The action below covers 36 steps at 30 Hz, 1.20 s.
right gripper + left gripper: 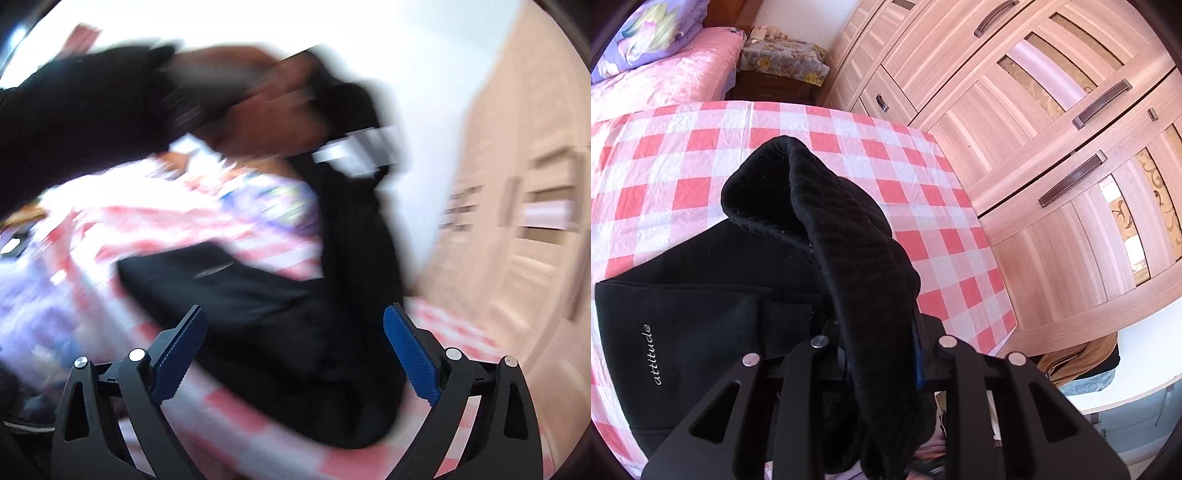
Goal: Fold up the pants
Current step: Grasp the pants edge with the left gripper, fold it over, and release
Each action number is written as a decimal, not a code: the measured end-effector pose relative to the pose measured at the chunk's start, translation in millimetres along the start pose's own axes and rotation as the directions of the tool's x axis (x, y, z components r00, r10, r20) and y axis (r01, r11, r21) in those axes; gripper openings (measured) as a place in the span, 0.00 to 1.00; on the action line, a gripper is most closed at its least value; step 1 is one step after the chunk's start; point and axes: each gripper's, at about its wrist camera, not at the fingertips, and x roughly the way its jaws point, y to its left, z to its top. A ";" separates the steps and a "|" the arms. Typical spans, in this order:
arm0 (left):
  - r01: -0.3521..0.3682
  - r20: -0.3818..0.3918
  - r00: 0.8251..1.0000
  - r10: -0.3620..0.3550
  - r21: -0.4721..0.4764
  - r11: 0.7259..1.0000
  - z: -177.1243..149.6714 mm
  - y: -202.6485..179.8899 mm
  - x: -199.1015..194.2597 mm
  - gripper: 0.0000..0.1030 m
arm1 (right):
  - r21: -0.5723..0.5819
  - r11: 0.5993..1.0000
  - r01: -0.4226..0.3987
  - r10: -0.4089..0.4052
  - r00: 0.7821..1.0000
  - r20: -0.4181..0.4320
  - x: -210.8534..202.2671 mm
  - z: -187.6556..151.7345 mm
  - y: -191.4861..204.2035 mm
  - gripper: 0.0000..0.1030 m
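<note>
Pants (713, 314), black with the word "attitude" stitched on them, lie on our red-and-white checked tablecloth (683, 162), taking up the 7 to 9 o'clock part of the left wrist view. Our left gripper (882, 354) has its fingers pressed together on a ribbed black fold of these pants, which rises from the jaws and arches toward 12 o'clock, its tip curling over above the cloth. A sliver of blue pad shows beside the pinched fabric. At 1 to 4 o'clock stands a wooden wardrobe (1052, 155) with dark handles; at 11 o'clock we see a bed with a pink sheet (665, 77) and a floral pillow (646, 33), with a nightstand under a flowered cover (783, 62) just beside it.

The right wrist view is heavily smeared by motion. Our right gripper (291, 354) has its blue-padded fingers (410, 358) spread wide, with nothing between them. Beyond them the pants (258, 314) lie on the checked cloth, one part lifted toward 1 o'clock. At 11 o'clock our left hand (266, 110), in a dark sleeve, is holding the other device above the table; finer detail there we cannot make out.
</note>
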 end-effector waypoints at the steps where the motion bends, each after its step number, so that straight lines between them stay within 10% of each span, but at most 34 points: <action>1: 0.001 -0.001 1.000 -0.001 -0.007 1.000 0.6 1.2 -1.2 0.21 | 0.025 0.996 0.083 -0.083 0.997 0.002 -3.3 -4.9 -13.7 0.92; 7: 0.072 0.033 0.997 -0.070 -0.065 0.995 1.5 15.9 -9.9 0.21 | 0.004 0.981 0.196 -0.185 0.933 -0.309 52.6 -47.6 -36.8 0.95; 19: 0.168 0.278 0.954 -0.107 -0.204 0.964 -57.7 109.9 -107.9 0.20 | -0.119 0.970 0.210 -0.232 0.950 -0.211 67.6 -35.3 -11.4 0.95; 25: 0.151 0.180 0.981 -0.071 -0.480 0.864 -134.9 248.3 -52.2 0.20 | -0.166 0.972 0.165 -0.206 0.941 -0.268 78.9 -48.2 1.7 0.95; 28: 0.271 0.273 0.950 -0.151 -0.483 0.832 -158.7 266.0 -43.4 0.20 | -0.136 0.980 0.148 -0.183 0.939 -0.292 78.9 -48.1 -2.6 0.95; 36: 0.178 0.267 0.961 -0.069 -0.407 0.896 -155.4 234.1 -60.1 0.22 | -0.115 0.983 0.140 -0.170 0.935 -0.312 77.7 -49.2 -6.7 0.95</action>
